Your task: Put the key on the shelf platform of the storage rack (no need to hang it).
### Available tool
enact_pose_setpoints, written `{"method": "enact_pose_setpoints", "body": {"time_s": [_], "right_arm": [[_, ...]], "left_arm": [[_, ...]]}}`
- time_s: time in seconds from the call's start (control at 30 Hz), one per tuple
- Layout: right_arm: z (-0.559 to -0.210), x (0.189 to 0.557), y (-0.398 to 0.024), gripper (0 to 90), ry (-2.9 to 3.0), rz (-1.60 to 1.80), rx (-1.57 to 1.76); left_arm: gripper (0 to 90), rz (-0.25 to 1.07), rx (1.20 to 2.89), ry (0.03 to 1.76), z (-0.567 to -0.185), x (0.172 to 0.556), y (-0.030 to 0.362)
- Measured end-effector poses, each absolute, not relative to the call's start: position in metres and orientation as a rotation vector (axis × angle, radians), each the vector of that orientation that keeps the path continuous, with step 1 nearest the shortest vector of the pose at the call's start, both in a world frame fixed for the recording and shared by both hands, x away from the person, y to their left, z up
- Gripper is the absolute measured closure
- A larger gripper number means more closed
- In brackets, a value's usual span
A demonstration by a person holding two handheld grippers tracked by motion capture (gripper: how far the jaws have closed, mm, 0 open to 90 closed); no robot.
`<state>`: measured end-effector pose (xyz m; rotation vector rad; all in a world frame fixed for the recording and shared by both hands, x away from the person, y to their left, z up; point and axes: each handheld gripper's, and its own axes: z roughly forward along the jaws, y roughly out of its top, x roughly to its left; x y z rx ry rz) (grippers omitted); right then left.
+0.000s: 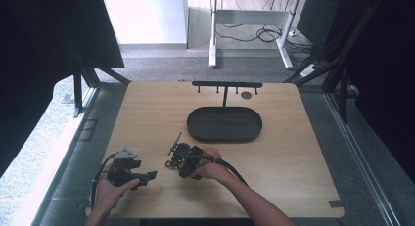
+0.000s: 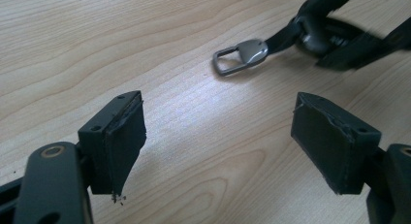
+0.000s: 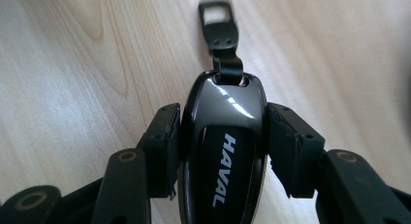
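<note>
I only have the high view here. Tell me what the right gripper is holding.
Observer: The right gripper is shut on a glossy black car key fob with HAVAL printed on it.
Operator: Describe what hangs off it.
Observer: A short black strap ending in a metal loop that lies against the wooden table.
Operator: Report the left gripper.
Observer: The left gripper is open, nothing between its pads, and it points toward that loop.
Operator: Say which way the fob faces.
Observer: Lettering up, strap end pointing away from the right gripper's body.
</note>
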<state>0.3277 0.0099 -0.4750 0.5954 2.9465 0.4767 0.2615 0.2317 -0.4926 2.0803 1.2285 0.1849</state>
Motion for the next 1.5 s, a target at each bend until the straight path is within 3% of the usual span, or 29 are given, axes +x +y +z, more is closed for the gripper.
{"method": "enact_pose_setpoints", "body": {"time_s": [0.53, 1.5], "right_arm": [[-0.414, 0.357, -0.036, 49.2, 2.835, 0.591, 0.666], [-0.414, 0.429, -0.089, 49.2, 2.745, 0.544, 0.835]], "left_arm": [[20.3, 0.192, 2.077, 1.226, -0.492, 0.262, 0.231], [20.3, 0.191, 2.070, 1.237, -0.493, 0.262, 0.233]]}}
